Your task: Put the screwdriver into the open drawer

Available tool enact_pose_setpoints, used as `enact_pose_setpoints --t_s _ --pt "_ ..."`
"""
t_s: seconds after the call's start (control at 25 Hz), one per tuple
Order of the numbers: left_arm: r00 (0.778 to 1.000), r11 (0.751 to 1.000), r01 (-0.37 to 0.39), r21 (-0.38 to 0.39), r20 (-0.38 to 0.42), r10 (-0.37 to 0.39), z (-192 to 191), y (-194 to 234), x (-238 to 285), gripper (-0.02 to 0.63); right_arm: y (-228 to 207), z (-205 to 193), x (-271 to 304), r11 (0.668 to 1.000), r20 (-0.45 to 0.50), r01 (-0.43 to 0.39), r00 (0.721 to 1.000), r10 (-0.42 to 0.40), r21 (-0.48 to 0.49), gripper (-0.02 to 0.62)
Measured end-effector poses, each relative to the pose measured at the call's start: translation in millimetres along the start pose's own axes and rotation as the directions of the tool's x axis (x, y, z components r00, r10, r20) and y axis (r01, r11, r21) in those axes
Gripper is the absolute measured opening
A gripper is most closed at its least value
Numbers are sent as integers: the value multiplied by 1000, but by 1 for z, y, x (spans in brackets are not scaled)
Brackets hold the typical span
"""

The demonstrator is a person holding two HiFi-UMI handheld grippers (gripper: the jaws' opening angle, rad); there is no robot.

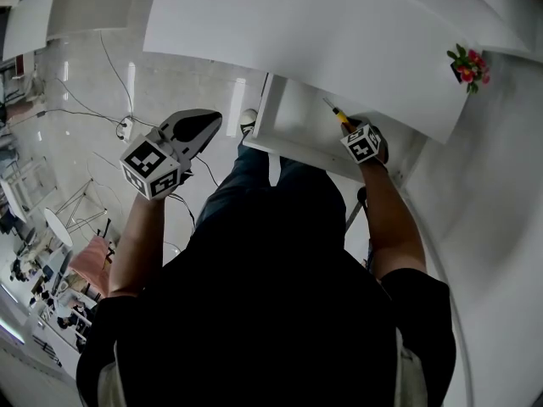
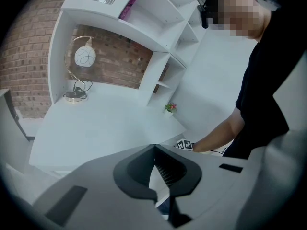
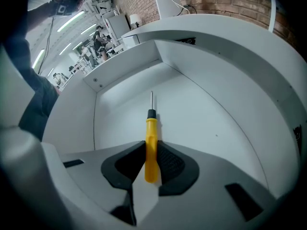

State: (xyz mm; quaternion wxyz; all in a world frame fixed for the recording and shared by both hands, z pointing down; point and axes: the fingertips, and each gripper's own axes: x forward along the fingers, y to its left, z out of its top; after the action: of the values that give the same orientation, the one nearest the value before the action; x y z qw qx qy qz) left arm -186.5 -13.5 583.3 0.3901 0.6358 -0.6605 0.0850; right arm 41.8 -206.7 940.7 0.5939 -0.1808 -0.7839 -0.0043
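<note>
Holding the screwdriver over the open drawer

Right gripper [image 3: 151, 151] has its jaws clamped on the yellow handle of the screwdriver [image 3: 151, 133]. The shaft points toward the far wall of the white drawer [image 3: 206, 119], over its floor. Left gripper [image 2: 154, 147], jaws together on nothing, hangs well apart to the left, beside the desk [image 1: 339, 41].
</note>
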Motion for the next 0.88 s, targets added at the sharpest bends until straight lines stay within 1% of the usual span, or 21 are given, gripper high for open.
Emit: enact_pose_setpoints --t_s 0.4,0.76,0.88 --pt "1000 1000 3 0 4 -3 -3 1 2 15 -2 -3 5 1000 -11 -2 1000 2 3 87" --pt "1000 1000 -5 3 19 5 -1 3 -15 17 3 0 1 1000 -31 7 1000 -6 27 130" --pt "999 1000 -6 15 33 6 5 3 -29 16 8 9 -8 999 -25 19 1000 -18 35 137"
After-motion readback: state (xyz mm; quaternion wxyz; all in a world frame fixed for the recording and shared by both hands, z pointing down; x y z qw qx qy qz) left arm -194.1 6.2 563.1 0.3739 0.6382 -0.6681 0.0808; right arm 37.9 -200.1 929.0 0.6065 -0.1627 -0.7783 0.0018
